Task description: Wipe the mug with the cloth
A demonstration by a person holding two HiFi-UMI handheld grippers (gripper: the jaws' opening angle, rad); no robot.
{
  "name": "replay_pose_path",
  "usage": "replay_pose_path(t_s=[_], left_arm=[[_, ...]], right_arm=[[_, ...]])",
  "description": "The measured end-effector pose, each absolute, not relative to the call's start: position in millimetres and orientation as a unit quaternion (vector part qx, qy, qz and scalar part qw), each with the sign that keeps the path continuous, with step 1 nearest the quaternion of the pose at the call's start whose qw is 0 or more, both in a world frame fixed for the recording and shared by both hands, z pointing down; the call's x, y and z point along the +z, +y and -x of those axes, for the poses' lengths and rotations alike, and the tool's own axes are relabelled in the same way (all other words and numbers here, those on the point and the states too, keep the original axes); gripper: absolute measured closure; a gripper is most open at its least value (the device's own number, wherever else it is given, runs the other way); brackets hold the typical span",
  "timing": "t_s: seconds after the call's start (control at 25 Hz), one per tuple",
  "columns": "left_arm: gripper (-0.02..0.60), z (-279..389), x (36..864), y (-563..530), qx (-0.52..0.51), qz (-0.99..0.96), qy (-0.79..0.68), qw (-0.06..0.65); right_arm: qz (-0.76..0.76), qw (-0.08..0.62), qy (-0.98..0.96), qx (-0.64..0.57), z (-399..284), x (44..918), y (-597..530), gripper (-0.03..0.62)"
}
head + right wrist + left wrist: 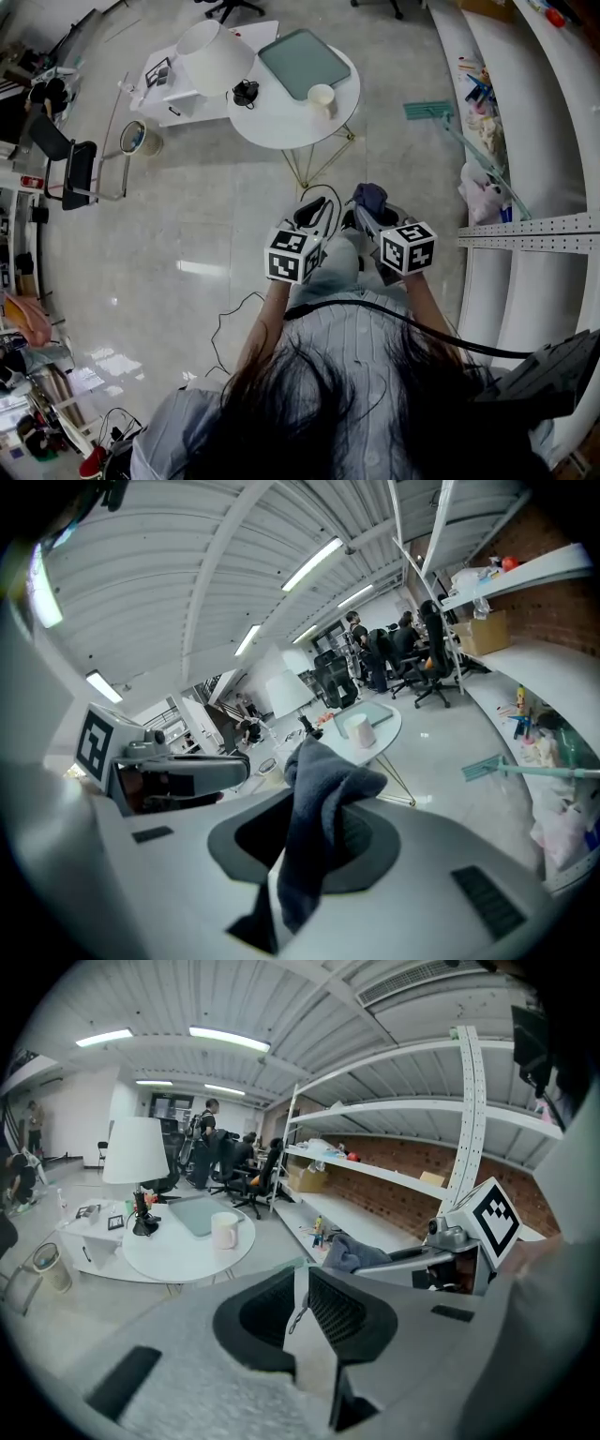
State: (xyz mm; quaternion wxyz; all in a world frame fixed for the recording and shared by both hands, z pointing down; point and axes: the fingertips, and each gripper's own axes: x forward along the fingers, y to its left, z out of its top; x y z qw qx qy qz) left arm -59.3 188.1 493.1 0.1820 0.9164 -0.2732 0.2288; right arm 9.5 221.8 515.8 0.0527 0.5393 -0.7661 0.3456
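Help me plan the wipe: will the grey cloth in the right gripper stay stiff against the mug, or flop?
Probably floppy: the cloth droops in soft folds over the right gripper and trails down between its jaws. It looks light, so it should likely mould around the mug rather than push it.

I see a pale, glossy floor point(169, 234) with a round white table point(281, 127) on thin gold legs, and a white-shaded lamp point(214, 56) next to it. Long white shelves point(525, 122) run down the right, backed by a brick wall point(394, 1190). Strip lights point(225, 1037) glow on the white ribbed ceiling point(309, 1016). A black chair point(77, 173) stands at the left.
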Motion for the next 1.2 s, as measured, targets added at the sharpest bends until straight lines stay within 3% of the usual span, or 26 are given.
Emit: replay_pose_path(t_s=[0.72,1.2], left_arm=[[0.522,26,503,144,0.241,-0.921,-0.254,0.168],[0.522,52,512,58,0.246,-0.910,-0.261,0.206]], right_arm=[[-0.528,0.049,-0.772,0.350,-27,522,171,0.508],[-0.531,0.066,-0.759,0.371,-13,526,94,0.508]])
